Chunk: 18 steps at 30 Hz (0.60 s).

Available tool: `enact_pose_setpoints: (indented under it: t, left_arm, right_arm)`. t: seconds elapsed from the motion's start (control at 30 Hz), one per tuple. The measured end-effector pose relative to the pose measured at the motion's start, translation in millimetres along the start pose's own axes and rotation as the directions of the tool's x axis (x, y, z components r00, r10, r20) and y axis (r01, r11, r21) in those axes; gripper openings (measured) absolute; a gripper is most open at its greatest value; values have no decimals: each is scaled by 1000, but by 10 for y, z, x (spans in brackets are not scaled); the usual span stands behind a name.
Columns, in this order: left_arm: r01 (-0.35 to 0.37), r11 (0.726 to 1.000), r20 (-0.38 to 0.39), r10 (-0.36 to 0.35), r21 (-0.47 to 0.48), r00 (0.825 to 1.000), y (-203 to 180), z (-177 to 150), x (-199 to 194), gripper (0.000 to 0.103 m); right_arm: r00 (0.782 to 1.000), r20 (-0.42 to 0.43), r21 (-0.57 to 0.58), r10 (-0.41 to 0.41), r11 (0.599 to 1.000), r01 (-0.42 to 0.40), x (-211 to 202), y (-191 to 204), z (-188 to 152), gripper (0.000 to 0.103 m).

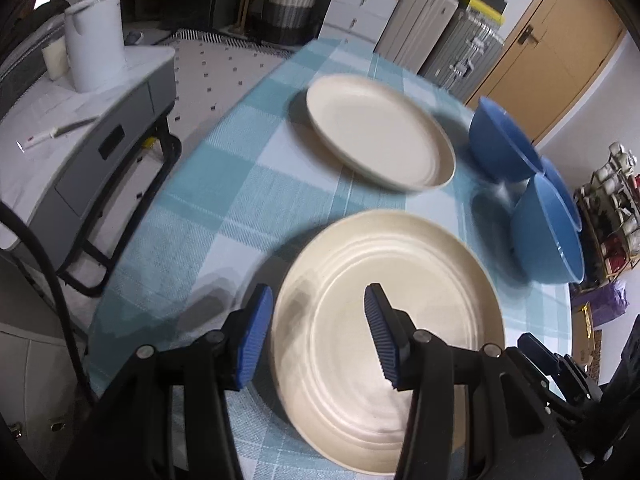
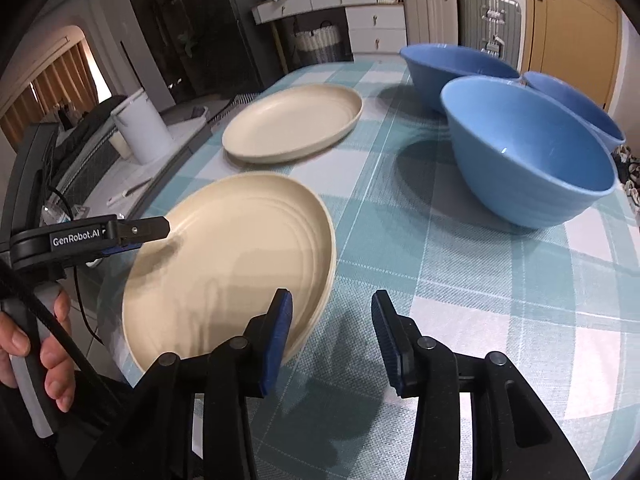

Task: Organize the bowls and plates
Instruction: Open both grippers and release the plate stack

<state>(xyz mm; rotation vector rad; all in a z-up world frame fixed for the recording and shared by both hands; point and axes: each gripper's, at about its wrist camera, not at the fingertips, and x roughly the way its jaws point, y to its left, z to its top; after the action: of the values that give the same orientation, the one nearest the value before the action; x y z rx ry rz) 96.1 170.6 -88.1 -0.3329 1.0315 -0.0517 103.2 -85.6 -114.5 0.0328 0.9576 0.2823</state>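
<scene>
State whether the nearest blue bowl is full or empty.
Empty. The nearest blue bowl stands upright, and its bare blue inside shows in the right wrist view.

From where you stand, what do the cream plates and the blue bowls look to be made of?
The near cream plate and far cream plate look like matte plastic or unglazed-look ceramic: dull, even sheen and moulded rings. The blue bowls look glossier, probably glazed ceramic or melamine, given the small bright glint inside. Looks alone cannot settle either.

Checked tablecloth-covered table (image 2: 460, 280) with two cream plates (image 2: 292, 124) and three blue bowls (image 2: 532, 160).
</scene>
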Motion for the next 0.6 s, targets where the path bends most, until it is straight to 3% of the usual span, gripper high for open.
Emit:
enact_pose_setpoints:
  t: [0.27, 0.47, 0.6]
  left_arm:
    - [38, 999, 83, -39, 13, 996, -31, 17, -180, 48]
    - [29, 998, 156, -38, 62, 987, -144, 7, -298, 48]
    - [5, 995, 213, -27, 105, 977, -248, -28, -383, 60]
  right_arm:
    - [989, 148, -12, -19, 1000, 21, -334, 52, 0, 45]
    - [965, 261, -27, -15, 999, 23, -570, 90, 9, 50]
    - [942, 335, -26, -3, 1000, 13, -723, 77, 18, 53]
